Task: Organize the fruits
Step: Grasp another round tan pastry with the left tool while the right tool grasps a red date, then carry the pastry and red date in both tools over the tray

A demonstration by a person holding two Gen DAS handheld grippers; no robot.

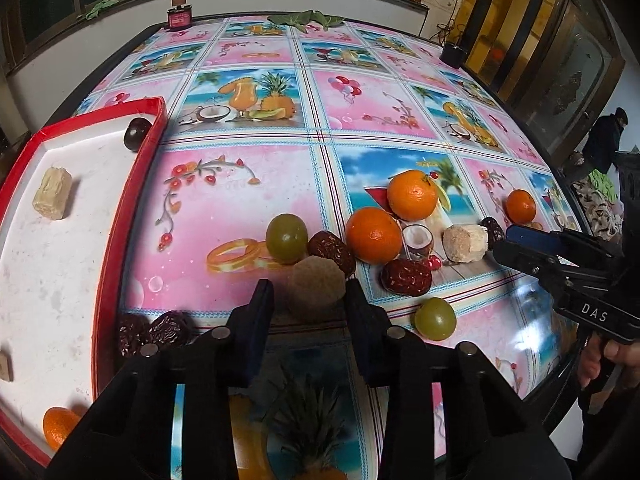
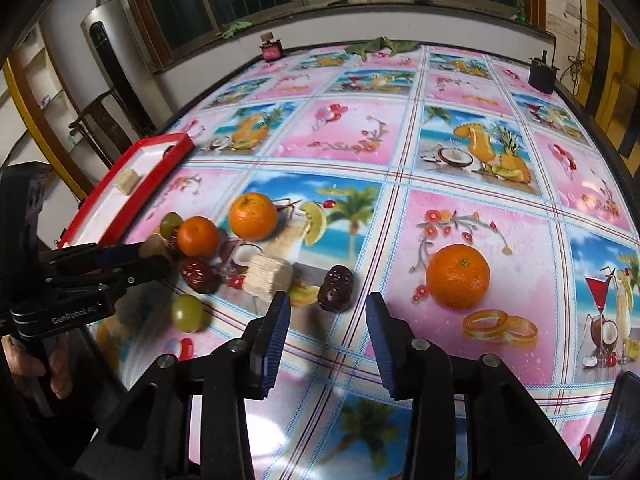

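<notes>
Red tray (image 1: 120, 220): dark fruit (image 1: 137, 133), cakes (image 1: 52, 194), orange (image 1: 60, 426); left jaws' grip unclear, right jaws apart

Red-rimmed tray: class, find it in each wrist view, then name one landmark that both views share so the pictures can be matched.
Left wrist view: the red-rimmed tray fills the left edge, large and close.
Right wrist view: the tray is small, in the upper left.
Shared landmark: the small pink bottle at the far edge of the table.
</notes>
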